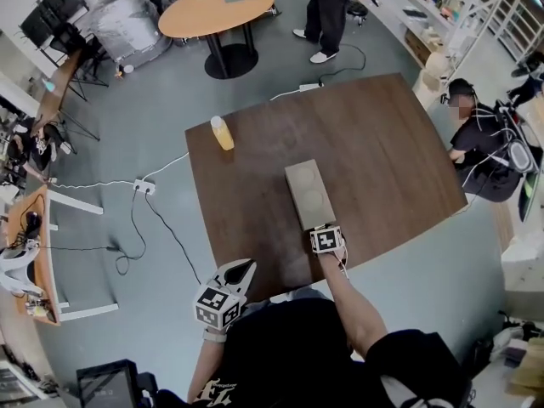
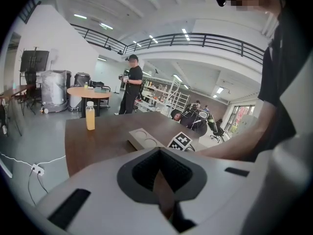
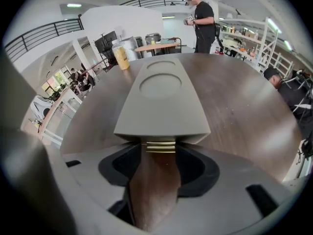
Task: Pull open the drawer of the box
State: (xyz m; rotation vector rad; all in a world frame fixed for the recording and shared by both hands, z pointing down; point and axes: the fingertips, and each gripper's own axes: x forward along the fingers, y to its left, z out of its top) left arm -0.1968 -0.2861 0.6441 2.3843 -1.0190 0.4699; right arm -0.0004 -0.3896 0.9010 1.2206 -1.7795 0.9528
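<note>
A long grey-beige box (image 1: 308, 192) with two round recesses in its top lies on the brown table (image 1: 382, 151). My right gripper (image 1: 324, 229) is at the box's near end. In the right gripper view the box (image 3: 161, 97) fills the middle, and its small gold drawer handle (image 3: 160, 147) sits between the open jaws of my right gripper (image 3: 159, 168); the pads do not press on it. My left gripper (image 1: 240, 267) hovers at the table's near edge, left of the box. Its jaws (image 2: 161, 190) stand slightly apart with nothing in them; the box (image 2: 144, 138) lies ahead of it.
A yellow bottle (image 1: 222, 133) stands at the table's far left corner. One person stands beyond, by a round orange table (image 1: 219, 8). Another sits just off the table's right edge (image 1: 480, 147). A power strip (image 1: 143, 187) and cables lie on the floor at left.
</note>
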